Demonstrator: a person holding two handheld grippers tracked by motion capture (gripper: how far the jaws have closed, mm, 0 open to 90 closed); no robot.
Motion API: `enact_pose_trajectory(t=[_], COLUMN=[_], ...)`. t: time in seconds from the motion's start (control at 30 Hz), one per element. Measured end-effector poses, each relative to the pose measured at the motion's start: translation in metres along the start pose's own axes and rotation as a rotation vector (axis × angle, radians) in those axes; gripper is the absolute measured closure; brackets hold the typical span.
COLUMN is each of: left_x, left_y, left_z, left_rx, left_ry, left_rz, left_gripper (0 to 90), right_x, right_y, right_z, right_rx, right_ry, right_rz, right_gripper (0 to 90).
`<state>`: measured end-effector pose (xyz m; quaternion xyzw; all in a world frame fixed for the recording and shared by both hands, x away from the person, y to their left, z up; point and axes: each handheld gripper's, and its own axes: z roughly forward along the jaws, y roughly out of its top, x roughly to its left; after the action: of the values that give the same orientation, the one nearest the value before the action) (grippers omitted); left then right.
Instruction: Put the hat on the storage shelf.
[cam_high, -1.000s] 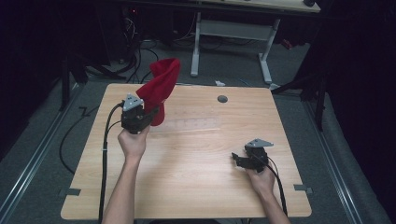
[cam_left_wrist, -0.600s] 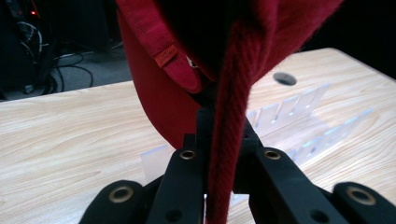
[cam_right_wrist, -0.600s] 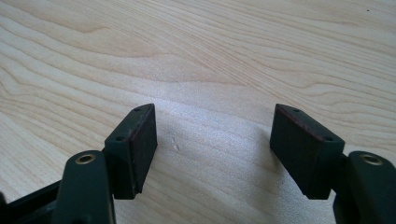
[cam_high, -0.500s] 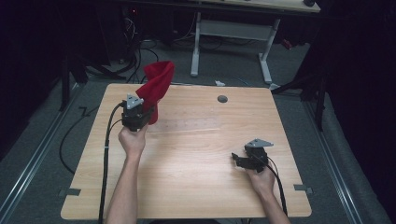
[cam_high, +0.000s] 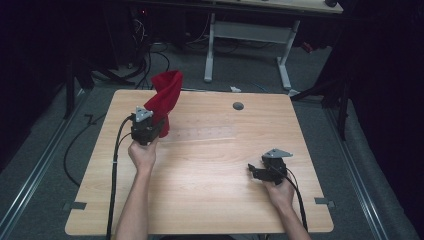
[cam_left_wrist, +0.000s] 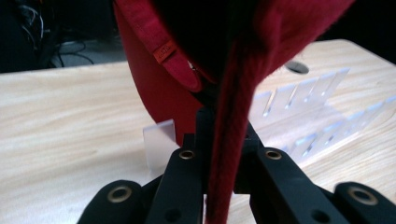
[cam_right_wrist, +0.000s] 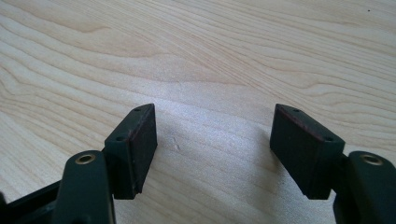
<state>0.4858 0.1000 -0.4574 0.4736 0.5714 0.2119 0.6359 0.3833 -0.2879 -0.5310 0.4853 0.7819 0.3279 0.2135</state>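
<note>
The left gripper (cam_high: 150, 131) pinches a soft red fleece cloth (cam_high: 165, 97), which rises above its jaws over the light-grained wooden table (cam_high: 210, 190). The right gripper (cam_high: 261, 172) rests open-jawed, holding nothing.

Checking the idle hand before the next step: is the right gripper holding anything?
No, the right gripper has its jaws spread apart with just bare table between them.

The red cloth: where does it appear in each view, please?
High view: red cloth stands up at upper left, held by the left tool.
Left gripper view: it hangs across the top centre, pinched between the jaws.
Right gripper view: bare table, open tool.
Shared landmark: the wooden table.
</note>
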Motion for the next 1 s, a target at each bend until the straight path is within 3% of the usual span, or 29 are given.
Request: enact_pose_trajectory(t=[0.07, 0.2, 0.4, 0.6, 0.8, 1.0], left_x=[0.002, 0.003, 0.009, 0.009, 0.009, 0.007], left_y=[-0.002, -0.004, -0.007, -0.006, -0.007, -0.006], left_z=[-0.001, -0.003, -0.009, -0.016, -0.023, -0.03], left_rx=[0.001, 0.02, 0.02, 0.032, 0.034, 0.049], left_ry=[-0.003, -0.001, 0.011, 0.021, 0.029, 0.028], left_rz=[-0.018, -0.017, -0.024, -0.007, -0.007, 0.009], left_gripper=[84.7, 84.1, 77.0, 72.1, 54.6, 45.8], right_x=[0.0, 0.0, 0.0, 0.0, 0.0, 0.001], right_y=[0.0, 0.0, 0.0, 0.0, 0.0, 0.0], right_z=[0.0, 0.0, 0.0, 0.0, 0.0, 0.0], right_rx=[0.0, -0.001, 0.0, -0.002, -0.002, -0.001], right_ry=[0.0, 0.0, 0.001, -0.001, 0.0, 0.002], right_rz=[0.0, -0.002, -0.001, -0.002, -0.003, -0.001], right_gripper=[32.1, 32.1, 32.1, 32.1, 32.1, 32.1])
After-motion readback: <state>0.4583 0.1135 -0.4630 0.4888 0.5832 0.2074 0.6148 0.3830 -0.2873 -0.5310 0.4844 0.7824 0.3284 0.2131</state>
